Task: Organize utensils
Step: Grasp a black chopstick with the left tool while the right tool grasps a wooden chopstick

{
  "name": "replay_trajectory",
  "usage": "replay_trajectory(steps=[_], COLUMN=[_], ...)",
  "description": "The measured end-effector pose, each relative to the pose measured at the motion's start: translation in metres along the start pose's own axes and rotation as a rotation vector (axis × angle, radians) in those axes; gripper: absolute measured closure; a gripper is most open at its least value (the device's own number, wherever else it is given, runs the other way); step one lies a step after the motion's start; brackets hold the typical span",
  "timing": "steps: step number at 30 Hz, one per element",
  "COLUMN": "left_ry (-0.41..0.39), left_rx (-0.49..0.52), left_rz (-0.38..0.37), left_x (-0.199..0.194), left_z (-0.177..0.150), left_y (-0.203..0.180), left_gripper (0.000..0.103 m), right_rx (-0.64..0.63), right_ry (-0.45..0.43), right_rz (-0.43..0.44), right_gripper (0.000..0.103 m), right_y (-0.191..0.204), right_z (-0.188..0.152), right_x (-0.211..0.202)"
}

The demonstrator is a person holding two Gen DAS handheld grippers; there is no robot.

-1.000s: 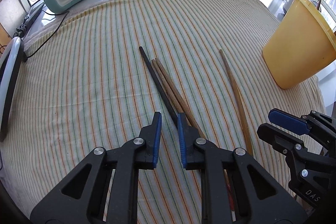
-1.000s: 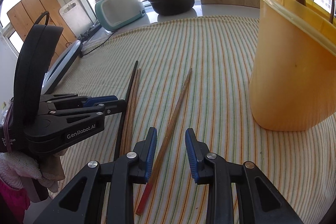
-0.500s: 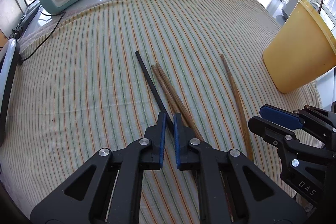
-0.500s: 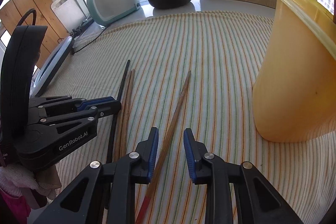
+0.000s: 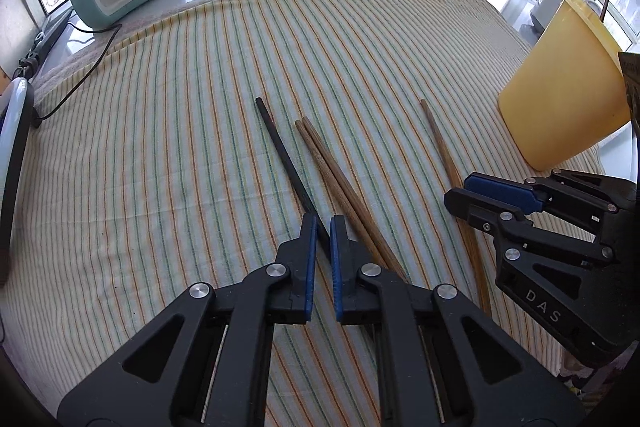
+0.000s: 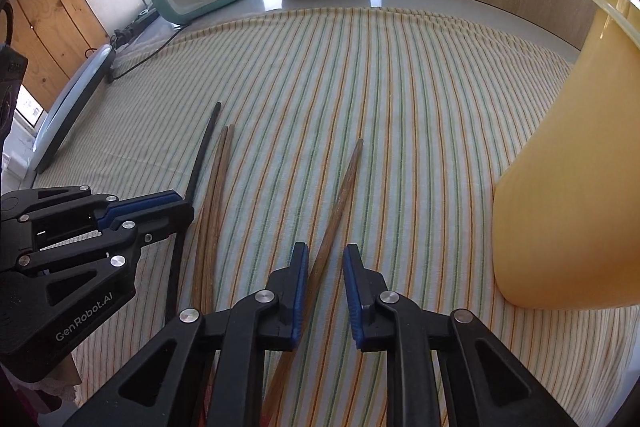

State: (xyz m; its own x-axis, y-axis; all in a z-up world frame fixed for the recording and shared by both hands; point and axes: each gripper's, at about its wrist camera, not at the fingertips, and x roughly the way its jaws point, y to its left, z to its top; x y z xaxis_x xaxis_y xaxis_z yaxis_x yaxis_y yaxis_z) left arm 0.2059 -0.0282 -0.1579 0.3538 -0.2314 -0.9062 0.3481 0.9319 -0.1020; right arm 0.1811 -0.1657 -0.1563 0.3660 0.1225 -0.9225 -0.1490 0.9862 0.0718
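Four chopsticks are laid on the striped cloth (image 5: 160,131), and each gripper is set over one of them. The black chopstick (image 5: 280,147) is taken between the pads of the left gripper (image 5: 323,223), whose fingers are drawn together onto its thin shaft toward the near end, with only the rod's own width left between them. Just beside it to the right a pair of brown wooden chopsticks (image 5: 332,171) is seen lying side by side and touching, not gripped. Well apart from those, nearer the yellow cup (image 5: 560,99), the single brown chopstick (image 6: 340,195) is straddled by the right gripper (image 6: 325,259); its jaws are closing, the rod lies between them, and a gap is seen on the right-hand side, so it is not yet judged to be pinched. More sticks are already stood in the cup, which is likely meant as the holder. The chopsticks are judged to be light, stiff and smooth, so little force should be needed, but a round rod may be rolled or swung out of flat pads. A hold square across the shaft, somewhat in from the thick end, is judged best, so that the tip can be tipped down into the cup.
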Motion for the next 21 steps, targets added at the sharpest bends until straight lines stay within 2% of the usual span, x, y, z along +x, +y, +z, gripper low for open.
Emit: replay_trajectory(steps=[4, 8, 13, 21], left_ry=[0.013, 0.033, 0.036, 0.006], left_rx=[0.02, -0.02, -0.053, -0.138], left_rz=[0.021, 0.009, -0.007, -0.096], left_x=[-0.002, -0.001, 0.005, -0.005], left_z=[-0.001, 0.002, 0.007, 0.002], left_y=[0.003, 0.009, 0.011, 0.029], left_gripper=[0.099, 0.099, 0.098, 0.098], right_rx=[-0.009, 0.006, -0.01, 0.016], right_ry=[0.018, 0.045, 0.08, 0.064], right_rz=[0.004, 0.043, 0.037, 0.063], right_gripper=[0.095, 0.096, 0.094, 0.097], right_y=[0.003, 0.002, 0.005, 0.003], right_z=[0.007, 0.012, 0.017, 0.018], right_x=[0.003, 0.005, 0.009, 0.004])
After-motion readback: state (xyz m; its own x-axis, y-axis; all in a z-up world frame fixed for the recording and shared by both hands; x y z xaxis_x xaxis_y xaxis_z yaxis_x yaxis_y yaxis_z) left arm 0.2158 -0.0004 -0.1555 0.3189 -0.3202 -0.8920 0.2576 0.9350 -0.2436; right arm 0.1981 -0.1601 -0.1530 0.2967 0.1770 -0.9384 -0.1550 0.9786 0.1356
